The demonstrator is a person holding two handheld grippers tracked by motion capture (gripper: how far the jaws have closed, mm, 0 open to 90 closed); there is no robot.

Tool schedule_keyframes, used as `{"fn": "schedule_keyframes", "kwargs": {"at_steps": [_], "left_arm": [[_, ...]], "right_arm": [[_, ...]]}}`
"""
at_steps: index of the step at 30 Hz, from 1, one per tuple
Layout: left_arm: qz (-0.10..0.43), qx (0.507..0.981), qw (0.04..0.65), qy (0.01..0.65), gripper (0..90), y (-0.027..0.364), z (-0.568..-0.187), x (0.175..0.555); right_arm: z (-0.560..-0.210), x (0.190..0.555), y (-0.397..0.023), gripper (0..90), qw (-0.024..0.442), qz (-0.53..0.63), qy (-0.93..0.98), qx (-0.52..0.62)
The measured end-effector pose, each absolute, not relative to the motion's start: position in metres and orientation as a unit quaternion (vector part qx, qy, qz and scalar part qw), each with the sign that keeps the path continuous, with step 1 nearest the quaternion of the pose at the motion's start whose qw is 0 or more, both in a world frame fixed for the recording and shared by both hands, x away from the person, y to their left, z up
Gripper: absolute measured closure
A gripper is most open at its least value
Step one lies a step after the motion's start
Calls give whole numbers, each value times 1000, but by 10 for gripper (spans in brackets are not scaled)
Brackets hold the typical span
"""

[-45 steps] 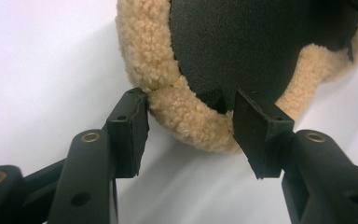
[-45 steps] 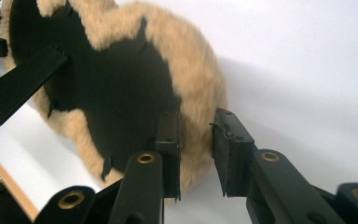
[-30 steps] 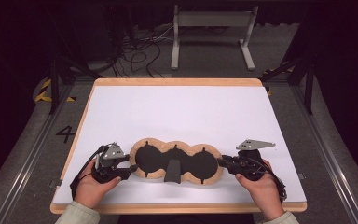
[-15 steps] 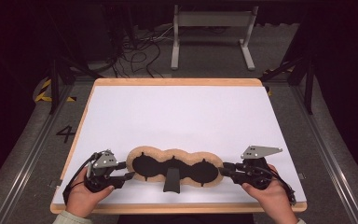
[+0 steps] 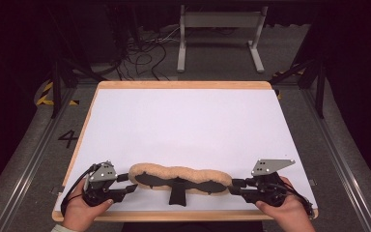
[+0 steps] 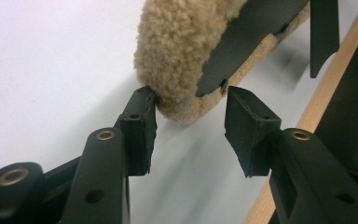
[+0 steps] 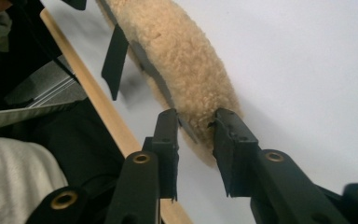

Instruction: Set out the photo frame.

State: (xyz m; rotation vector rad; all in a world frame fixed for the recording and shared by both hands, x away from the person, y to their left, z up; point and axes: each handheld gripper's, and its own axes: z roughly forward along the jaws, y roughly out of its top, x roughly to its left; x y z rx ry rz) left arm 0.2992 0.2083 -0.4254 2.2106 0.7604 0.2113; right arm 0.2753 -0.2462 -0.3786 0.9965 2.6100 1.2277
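two grippers: one at each end of a single fleecy pad, at the near edge of the table
table (image 5: 183, 121): white top with a wooden rim, the largest thing here; the far part of it lies bare
fleece pad (image 5: 178, 175): long, tan and woolly, with a black underside; it is tipped up on edge near the table's front rim, running left to right between the two grippers
black strap (image 5: 177, 191): hangs from the pad's middle toward the front rim
left gripper (image 6: 191, 121): jaws apart around the pad's left end; one pad touches the fleece, the other stands clear of it, so it is not clamped
right gripper (image 7: 196, 135): jaws astride the pad's right end, and they have just been opening; whether they still press the fleece i cannot tell
hands: left hand (image 5: 79, 212) and right hand (image 5: 285, 210) hold the grippers at the bottom of the high view
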Motion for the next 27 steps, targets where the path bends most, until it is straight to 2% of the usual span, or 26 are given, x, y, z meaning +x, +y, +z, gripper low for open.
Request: {"fn": "schedule_keyframes", "kwargs": {"at_steps": [4, 9, 11, 12, 14, 15, 16, 17, 25, 27], "left_arm": [[84, 870, 386, 295, 545, 209, -425, 296], [84, 870, 386, 295, 545, 209, -426, 296], [85, 869, 386, 296, 546, 209, -426, 296], [86, 869, 386, 297, 546, 208, -426, 296], [87, 869, 386, 296, 545, 208, -426, 296], [87, 869, 386, 296, 545, 208, -426, 296], [86, 869, 387, 297, 545, 208, -426, 296], [87, 869, 387, 297, 545, 208, -426, 297], [95, 870, 381, 300, 554, 205, -425, 299], [118, 869, 375, 300, 564, 202, -425, 298]], "right_arm": [[-377, 271, -245, 612, 39, 394, 863, 314], [-387, 269, -243, 405, 91, 348, 879, 312], [-397, 274, -240, 373, 89, 341, 882, 313], [-404, 278, -237, 394, 83, 339, 883, 314], [-413, 283, -231, 507, 73, 340, 885, 309], [-415, 284, -229, 545, 74, 341, 885, 309], [-415, 284, -229, 545, 74, 341, 885, 309], [-415, 285, -228, 600, 81, 337, 886, 308], [-412, 288, -227, 623, 71, 332, 885, 319], [-411, 288, -228, 628, 70, 333, 886, 315]]}}
